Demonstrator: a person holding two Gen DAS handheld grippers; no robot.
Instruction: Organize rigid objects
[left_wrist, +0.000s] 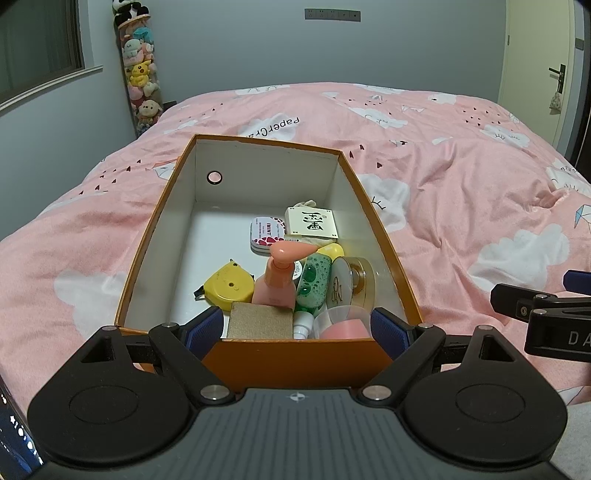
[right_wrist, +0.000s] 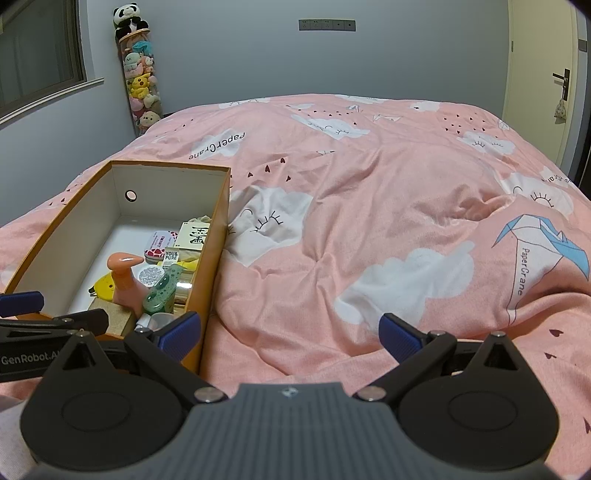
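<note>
1. Orange cardboard box (left_wrist: 303, 354) sat on the soft pink quilt (right_wrist: 369, 221), its near wall between the spread, empty fingers of the left gripper (left_wrist: 297, 325); a push here could have tipped it.
2. Ahead of that claw, the leaning pink pump bottle (left_wrist: 276, 280) and green bottle (left_wrist: 312, 280) were crowded and likely to topple if nudged.
3. Right gripper (right_wrist: 290, 332) hovered level, spread and empty, over bare quilt, the box to its left.
</note>
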